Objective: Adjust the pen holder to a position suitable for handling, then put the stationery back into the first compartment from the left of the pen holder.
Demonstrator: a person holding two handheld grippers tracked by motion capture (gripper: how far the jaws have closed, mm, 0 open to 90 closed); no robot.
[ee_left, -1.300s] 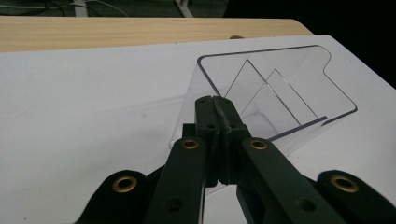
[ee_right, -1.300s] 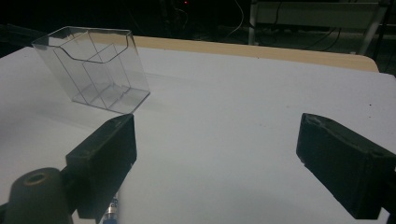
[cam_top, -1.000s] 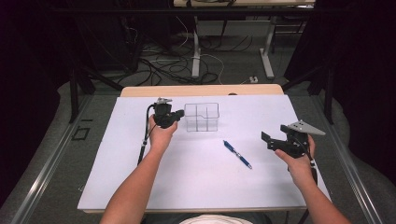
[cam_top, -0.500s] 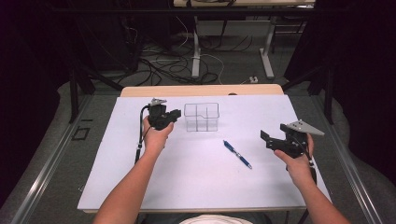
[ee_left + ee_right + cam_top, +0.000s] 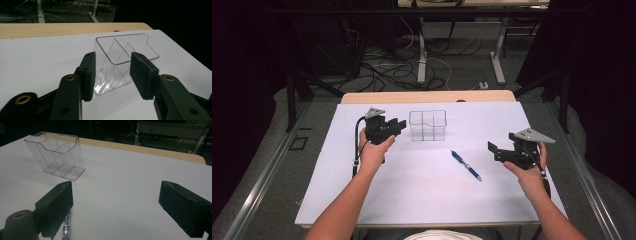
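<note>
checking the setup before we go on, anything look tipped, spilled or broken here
Nothing stands out. The clear organizer stands upright and empty on the white table, and the blue pen lies flat beside it, apart from both grippers.

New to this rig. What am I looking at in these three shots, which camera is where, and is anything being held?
No robot arm here: a person holds a hand-operated two-jaw tool in each hand. The high view looks down from above the person's side of the table; the left gripper is at its left, the right gripper at its right. The other two shots come from cameras riding on each tool, looking along its black jaws. On the white table stand a clear plastic organizer with dividers and a blue pen lying flat. Nothing is held. The left jaws have just been opening, framing the organizer from in front without touching it. The right jaws stand wide open, the pen by one of them.
</note>
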